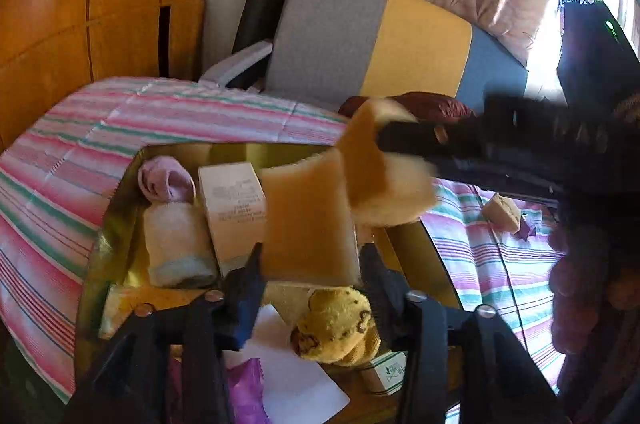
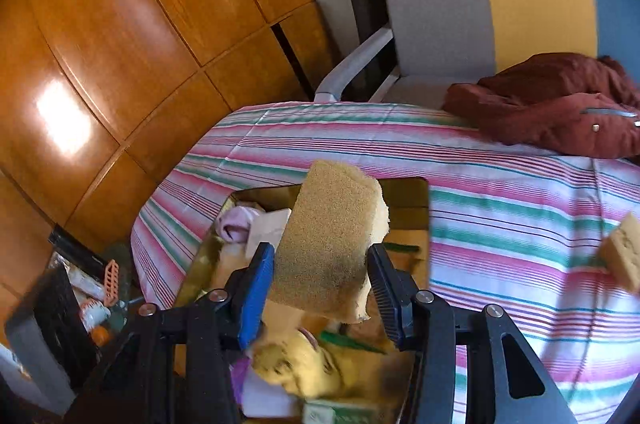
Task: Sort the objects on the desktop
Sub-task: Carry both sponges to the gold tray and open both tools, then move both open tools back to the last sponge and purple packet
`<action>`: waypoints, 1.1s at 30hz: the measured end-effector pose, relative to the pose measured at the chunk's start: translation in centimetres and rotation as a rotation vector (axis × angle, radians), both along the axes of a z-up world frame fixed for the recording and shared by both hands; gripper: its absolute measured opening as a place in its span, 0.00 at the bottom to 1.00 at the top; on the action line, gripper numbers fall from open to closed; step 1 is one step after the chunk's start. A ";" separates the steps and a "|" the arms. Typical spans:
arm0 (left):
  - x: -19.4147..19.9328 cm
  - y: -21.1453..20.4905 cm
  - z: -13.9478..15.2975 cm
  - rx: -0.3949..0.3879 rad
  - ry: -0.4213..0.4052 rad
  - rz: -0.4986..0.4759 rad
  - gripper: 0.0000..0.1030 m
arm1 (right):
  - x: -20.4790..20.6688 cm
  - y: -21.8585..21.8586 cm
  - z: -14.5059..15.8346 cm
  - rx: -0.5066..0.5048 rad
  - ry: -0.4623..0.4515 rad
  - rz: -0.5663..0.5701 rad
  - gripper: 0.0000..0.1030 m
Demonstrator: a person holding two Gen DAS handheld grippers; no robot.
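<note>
- Sponges were the things in hand at this moment: each gripper held one above the golden tray, which stood on the striped cloth.
- Our left gripper had its fingers closed part way on an orange-yellow sponge; the pads pressed its lower sides, and the sponge stood upright between them.
- Our right gripper was closed in the same way on a second sponge with a rough, grainy face. In the left view this sponge looked blurred, so we could not tell its exact pose there.
- We judged both sponges to be very light, soft and springy. They would bend and squeeze under the pads, not slip and not break.
- A hold across the narrow sides, near the middle of the body, seemed best to us; a hold near a corner could let the foam fold and twist out.
- The tray already held rolled socks, a white box and a yellow plush toy.
- One more sponge lay on the cloth, well apart from the tray.
</note>
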State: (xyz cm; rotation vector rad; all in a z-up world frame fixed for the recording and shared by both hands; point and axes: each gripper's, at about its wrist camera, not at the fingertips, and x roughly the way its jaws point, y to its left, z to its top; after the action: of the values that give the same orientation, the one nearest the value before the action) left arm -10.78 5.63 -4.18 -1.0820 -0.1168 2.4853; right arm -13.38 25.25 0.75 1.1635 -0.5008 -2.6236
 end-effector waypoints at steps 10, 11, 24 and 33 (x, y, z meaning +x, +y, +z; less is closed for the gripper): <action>1.6 -1.9 -0.1 0.041 0.018 0.075 0.49 | 0.1 -0.9 -0.9 -0.033 -0.016 -0.011 0.81; 1.9 -1.8 0.0 0.048 0.030 0.064 0.49 | 0.5 -0.7 -1.1 -0.039 -0.018 -0.020 0.82; -2.7 1.3 1.9 0.087 0.014 0.049 0.44 | 6.6 2.7 -1.3 -0.045 -0.008 -0.158 0.90; 0.6 0.4 2.3 -0.031 0.060 0.049 0.46 | 8.8 3.9 -0.9 -0.006 0.026 -0.200 0.92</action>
State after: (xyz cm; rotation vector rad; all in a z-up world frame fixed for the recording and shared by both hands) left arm -10.16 6.04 -1.91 -1.0280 -0.0885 2.5689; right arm -4.56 29.12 -0.15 1.1299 -0.6514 -2.7976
